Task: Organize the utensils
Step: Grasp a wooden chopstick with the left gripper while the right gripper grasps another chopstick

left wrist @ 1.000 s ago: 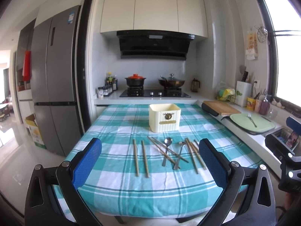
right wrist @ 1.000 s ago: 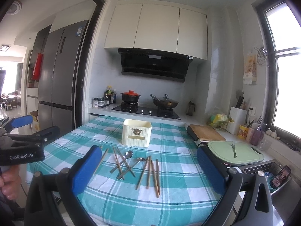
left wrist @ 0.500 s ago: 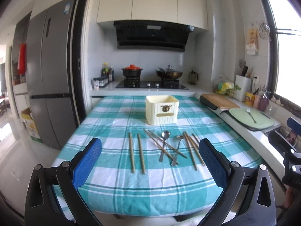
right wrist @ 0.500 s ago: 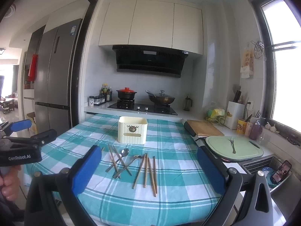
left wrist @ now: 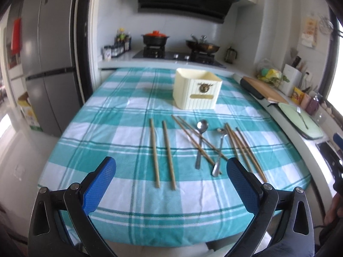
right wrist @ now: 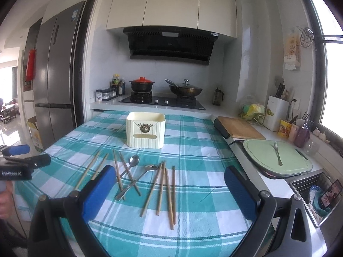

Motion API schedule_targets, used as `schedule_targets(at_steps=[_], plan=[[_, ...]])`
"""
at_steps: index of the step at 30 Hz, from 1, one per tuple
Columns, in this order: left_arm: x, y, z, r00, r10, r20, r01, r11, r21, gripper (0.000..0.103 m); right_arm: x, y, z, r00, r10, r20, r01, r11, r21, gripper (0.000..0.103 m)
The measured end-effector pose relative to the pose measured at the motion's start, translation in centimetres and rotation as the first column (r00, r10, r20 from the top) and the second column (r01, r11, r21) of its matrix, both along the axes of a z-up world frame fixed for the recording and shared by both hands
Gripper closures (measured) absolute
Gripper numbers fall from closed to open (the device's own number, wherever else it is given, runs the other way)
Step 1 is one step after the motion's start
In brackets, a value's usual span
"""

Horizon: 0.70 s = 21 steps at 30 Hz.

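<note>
Chopsticks and spoons lie loose on the checked tablecloth (left wrist: 120, 128) ahead of both our grippers. We hold the left gripper (left wrist: 169, 184) with its blue fingers (left wrist: 98, 184) spread wide and empty; a straight pair of chopsticks (left wrist: 163, 150) lies between them, just beyond the tips. Nearer the right finger, two spoons (left wrist: 200, 143) cross another chopstick pair (left wrist: 193, 137), and more chopsticks (left wrist: 242, 150) lie past that finger. Our right gripper (right wrist: 168, 190) is likewise spread and empty, with four chopsticks (right wrist: 165, 190) between its fingers. Farther ahead stands the cream utensil box (right wrist: 145, 129), well apart from both grippers.
</note>
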<state>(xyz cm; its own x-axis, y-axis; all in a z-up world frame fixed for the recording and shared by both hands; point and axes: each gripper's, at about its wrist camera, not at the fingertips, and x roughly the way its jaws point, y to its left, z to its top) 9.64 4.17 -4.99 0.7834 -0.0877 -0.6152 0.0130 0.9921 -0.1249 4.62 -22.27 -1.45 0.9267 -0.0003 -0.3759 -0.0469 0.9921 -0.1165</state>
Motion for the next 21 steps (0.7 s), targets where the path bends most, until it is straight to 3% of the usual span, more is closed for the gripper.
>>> schedule_targets(at_steps=[8, 15, 21], plan=[[8.2, 2.9, -4.5, 0.989, 0.018, -0.146, -0.028, 0.998, -0.064, 0.001, 8.5, -4.2, -5.1, 0.978, -0.052, -0.203, 0.053, 0.999, 0.000, 0.002], [13.6, 3.6, -7.8, 0.970, 0.024, -0.242, -0.035, 0.999, -0.038, 0.001, 15.5, -5.2, -10.6, 0.904, 0.029, -0.426, 0.017, 0.994, 0.104, 0.038], [17.5, 3.3, -10.1, 0.955, 0.028, -0.297, -0.019, 0.999, 0.033, 0.004, 18.9, -5.0, -12.6, 0.860, 0.084, -0.503, -0.007, 0.988, 0.154, 0.053]])
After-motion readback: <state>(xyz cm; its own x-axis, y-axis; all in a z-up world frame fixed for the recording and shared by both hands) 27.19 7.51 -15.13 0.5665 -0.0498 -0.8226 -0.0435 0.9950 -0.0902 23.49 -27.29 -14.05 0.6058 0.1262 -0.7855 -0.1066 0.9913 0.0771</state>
